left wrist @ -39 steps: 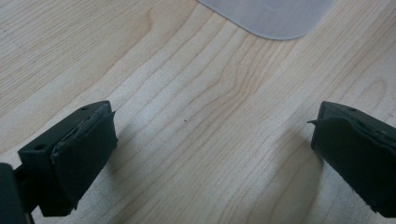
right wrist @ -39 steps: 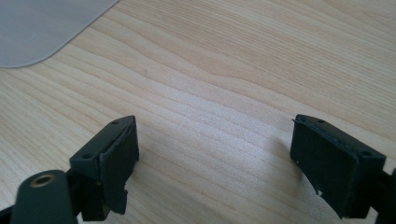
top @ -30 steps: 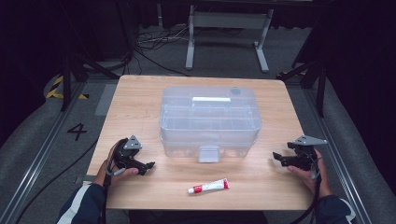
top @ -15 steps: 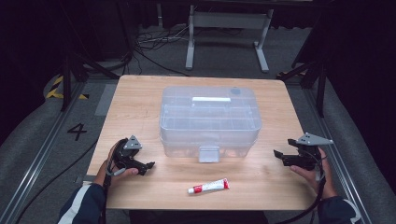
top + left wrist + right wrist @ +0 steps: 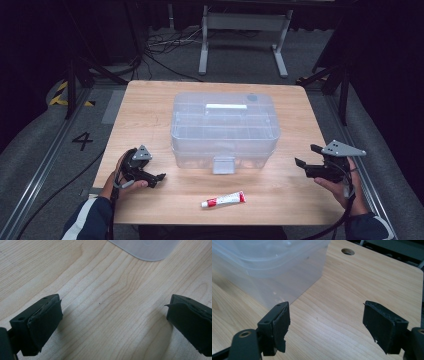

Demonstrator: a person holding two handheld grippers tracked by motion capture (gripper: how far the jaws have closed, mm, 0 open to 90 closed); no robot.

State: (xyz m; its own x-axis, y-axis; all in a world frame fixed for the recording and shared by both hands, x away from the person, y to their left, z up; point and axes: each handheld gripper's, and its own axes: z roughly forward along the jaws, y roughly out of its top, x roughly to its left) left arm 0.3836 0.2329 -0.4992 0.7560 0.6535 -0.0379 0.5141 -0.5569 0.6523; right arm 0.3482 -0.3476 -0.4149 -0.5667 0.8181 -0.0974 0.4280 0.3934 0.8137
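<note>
We note that the right gripper (image 5: 306,155) has lifted slightly off the wooden worktop (image 5: 150,115) since a second ago; the left gripper (image 5: 159,176) stays put. Both sets of fingers stand apart, empty. The clear lidded plastic storage box (image 5: 224,127) sits mid-worktop between them, the red-and-white tube (image 5: 223,199) before it.

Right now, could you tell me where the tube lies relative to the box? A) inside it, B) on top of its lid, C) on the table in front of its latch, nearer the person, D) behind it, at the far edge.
C: the tube lies flat on the table, just on the person's side of the box and its latch, touching neither.
</note>
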